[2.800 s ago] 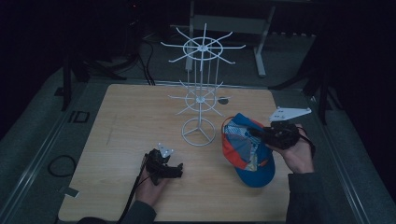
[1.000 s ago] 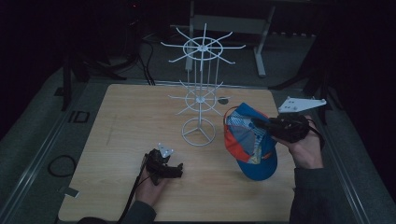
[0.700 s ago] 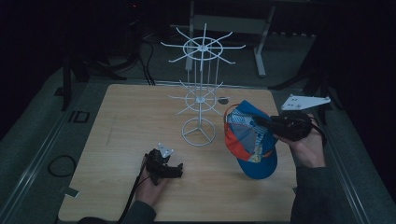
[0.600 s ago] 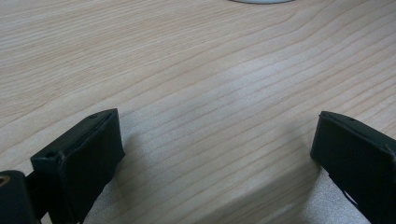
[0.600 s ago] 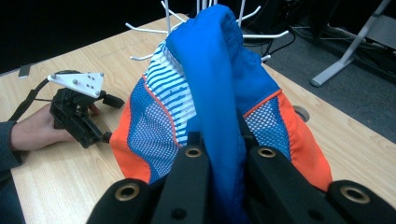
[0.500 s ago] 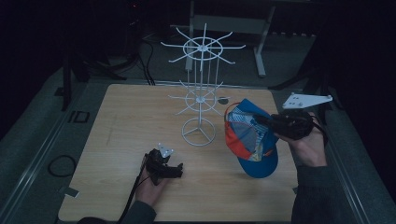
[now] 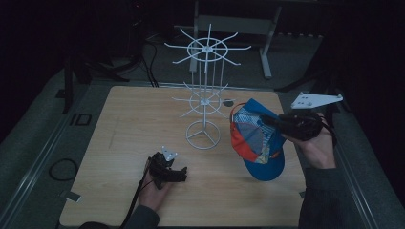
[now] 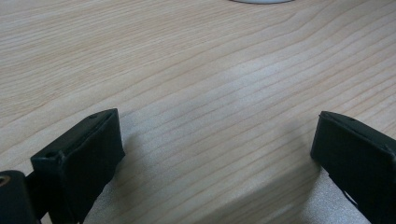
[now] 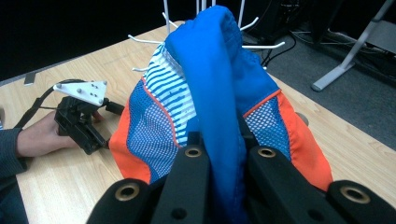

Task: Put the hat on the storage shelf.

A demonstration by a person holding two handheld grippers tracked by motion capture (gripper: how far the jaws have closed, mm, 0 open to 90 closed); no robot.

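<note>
**Tool Held a Blue Cap**

The right tool point(image 9: 219, 154) had its two black jaws pinched on the blue cloth of a cap point(image 9: 205, 93). The cap had orange sides and white stripes. It hung above the wooden counter point(image 9: 56, 182). Behind it stood a white wire rack point(image 9: 254, 45). Far off, a hand point(image 9: 39, 135) held the other tool point(image 9: 79, 119) on the counter.

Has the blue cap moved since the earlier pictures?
Yes. The cap, clamped in the right gripper, has risen off the table and shifted slightly right of the white rack.
</note>
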